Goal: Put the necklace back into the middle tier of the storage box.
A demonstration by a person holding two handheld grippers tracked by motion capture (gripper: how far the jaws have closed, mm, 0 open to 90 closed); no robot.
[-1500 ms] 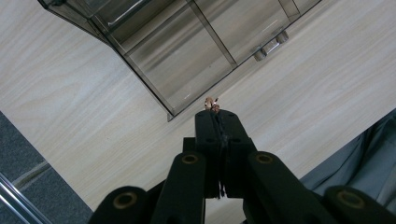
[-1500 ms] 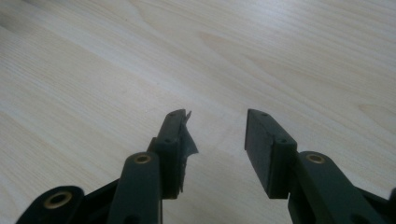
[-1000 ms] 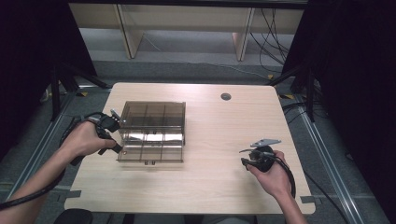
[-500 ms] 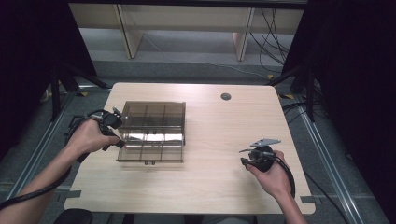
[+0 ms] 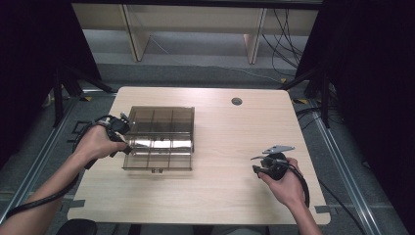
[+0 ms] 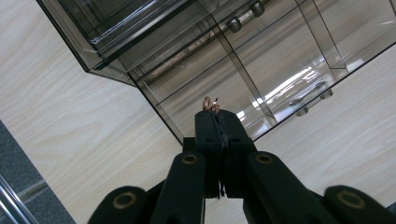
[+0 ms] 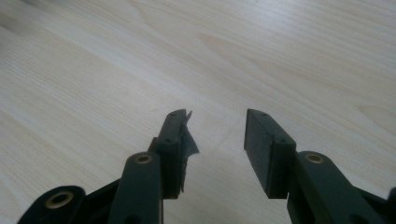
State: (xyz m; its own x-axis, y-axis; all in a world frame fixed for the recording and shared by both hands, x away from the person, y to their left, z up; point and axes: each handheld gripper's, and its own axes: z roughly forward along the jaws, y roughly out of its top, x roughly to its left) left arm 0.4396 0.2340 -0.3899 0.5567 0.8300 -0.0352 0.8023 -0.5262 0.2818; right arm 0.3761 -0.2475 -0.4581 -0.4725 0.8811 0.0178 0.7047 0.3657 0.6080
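A smoky transparent box [image 5: 159,139] with several compartments stands on the left half of the wooden table [image 5: 230,132]. My left gripper [image 5: 126,147] is at the box's left edge. In the left gripper view its jaws [image 6: 217,114] are pressed together, and a small copper-coloured piece [image 6: 210,103] is pinched at their tips just over the box wall [image 6: 154,100]. My right gripper [image 5: 255,165] rests low on the table's right side, far from the box. Its jaws [image 7: 217,116] stand apart over bare wood with nothing between them.
A round cable hole [image 5: 237,101] sits near the table's far edge. Pale shelving [image 5: 195,29] stands behind the table. Metal rails [image 5: 342,161] run along the floor on both sides, and cables [image 5: 293,34] hang at the back right.
My left hand has shifted slightly along the box's left edge, jaws still shut. The right hand and its gripper have stayed in place.
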